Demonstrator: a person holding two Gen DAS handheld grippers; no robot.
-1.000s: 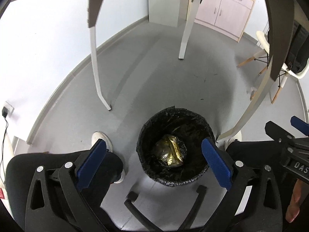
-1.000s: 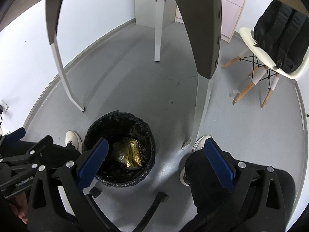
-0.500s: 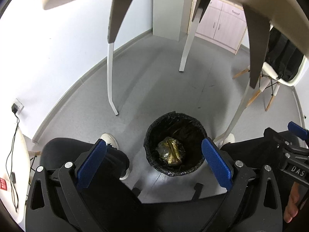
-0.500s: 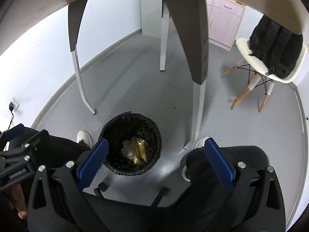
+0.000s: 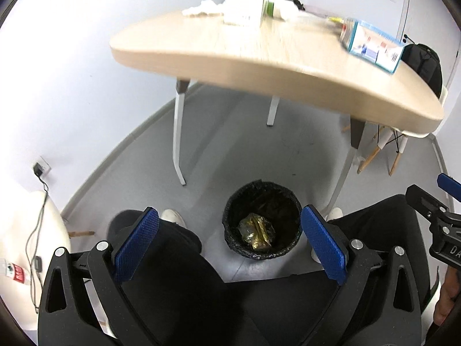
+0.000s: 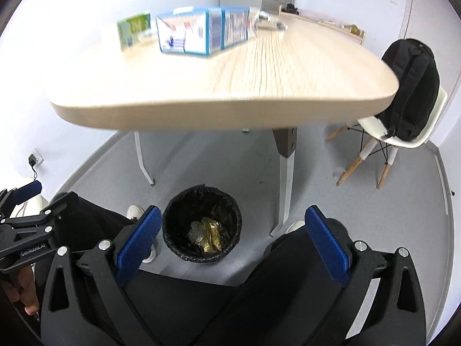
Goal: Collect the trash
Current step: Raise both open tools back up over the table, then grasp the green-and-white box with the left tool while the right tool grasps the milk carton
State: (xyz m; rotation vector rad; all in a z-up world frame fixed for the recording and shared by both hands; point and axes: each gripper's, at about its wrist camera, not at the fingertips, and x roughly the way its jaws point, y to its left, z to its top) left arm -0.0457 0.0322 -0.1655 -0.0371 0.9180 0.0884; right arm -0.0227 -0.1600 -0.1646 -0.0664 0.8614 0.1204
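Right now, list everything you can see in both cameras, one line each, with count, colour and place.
bin: one, black liner, on the floor under the table edge.
wrapper: one, gold, crumpled inside the bin.
table: one, light wood, white legs.
cartons: several, blue-and-white and green, on the table; blurred.
tissues: white, far end of the table.
chair: one, white, beside the table.
backpack: one, black, on the chair.
legs: two, black trousers, white shoes.
left gripper: blue pads, jaws open, empty.
right gripper: blue pads, jaws open, empty.

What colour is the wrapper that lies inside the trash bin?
Shiny gold; the wrapper in the black-lined trash bin shows best in the right wrist view.
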